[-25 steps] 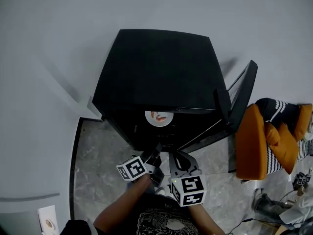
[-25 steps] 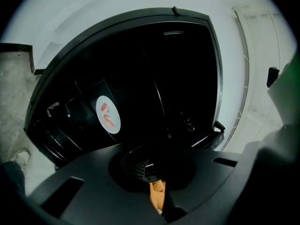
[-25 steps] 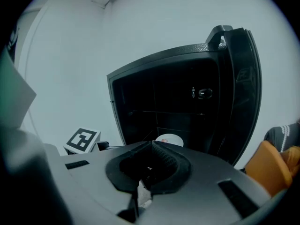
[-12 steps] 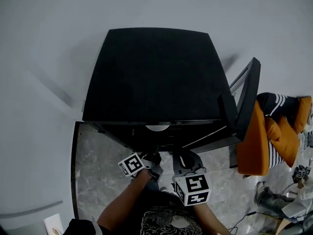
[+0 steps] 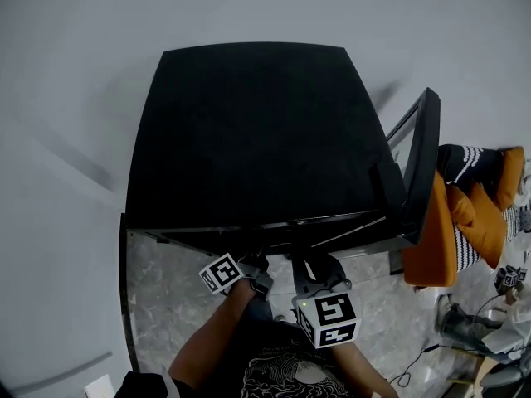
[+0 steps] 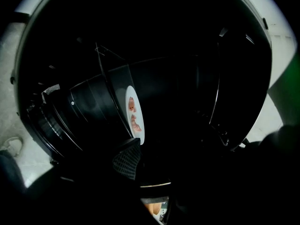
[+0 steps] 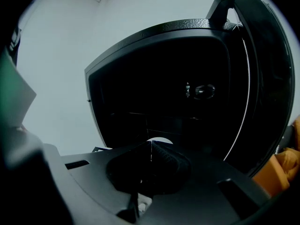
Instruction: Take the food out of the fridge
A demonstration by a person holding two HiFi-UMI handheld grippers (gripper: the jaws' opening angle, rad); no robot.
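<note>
A black mini fridge (image 5: 249, 131) stands on the floor with its door (image 5: 419, 164) swung open to the right. Its top hides the inside in the head view. In the left gripper view a white plate (image 6: 135, 114) with pinkish food sits on a shelf inside, seen edge-on. The right gripper view shows only a white sliver of the plate (image 7: 159, 140) past the jaws. Both grippers hang side by side just in front of the opening: left gripper (image 5: 259, 265), right gripper (image 5: 314, 265). The right gripper (image 7: 151, 154) has its pads pressed together on nothing. Only one pad (image 6: 125, 159) of the left gripper shows; the rest is dark.
The open fridge door (image 7: 262, 69) stands at the right. An orange seat (image 5: 431, 230) with a striped cloth (image 5: 465, 168) sits right behind it. Marble floor (image 5: 166, 288) lies at the left of the person. A grey wall backs the fridge.
The head view has shifted over the fridge, so its top now covers the plate that showed a second ago. Both grippers stay in front of the opening.
</note>
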